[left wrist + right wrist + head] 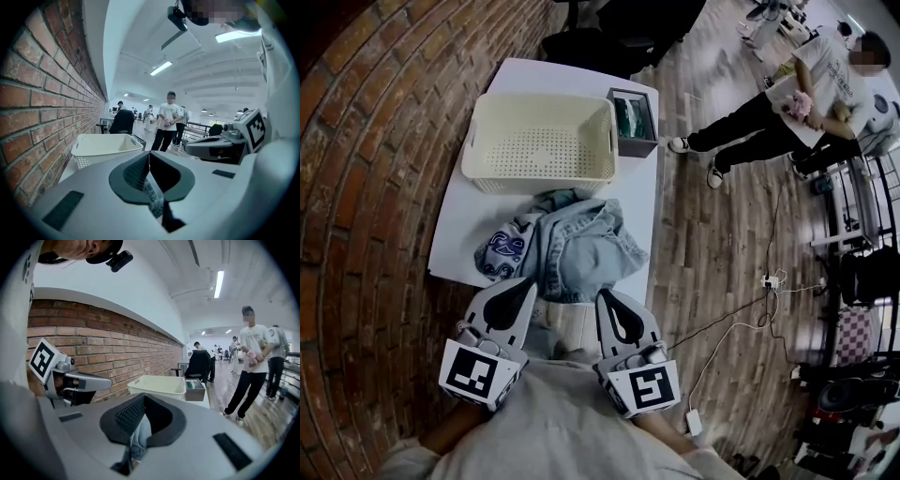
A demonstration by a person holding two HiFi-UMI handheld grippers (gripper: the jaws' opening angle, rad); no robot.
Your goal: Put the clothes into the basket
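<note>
Clothes (572, 246) lie in a heap on the white table (464, 225), just in front of the basket (540, 180), none inside it. A denim piece (591, 239) is on top & to the right, a blue-white patterned piece (504, 251) at its left.

Both grippers sit low at the table's near edge, side by side, pointing fwd at the heap.
- Left gripper (528, 281): jaws closed tip to tip, nothing pinched. Patterned fabric shows below them in its own view.
- Right gripper (604, 296): same, jaws together & empty, denim below.

Basket is cream, perforated, empty. At its right end, touching or nearly so, is a small grey box (636, 147) w/ sth greenish inside.
</note>
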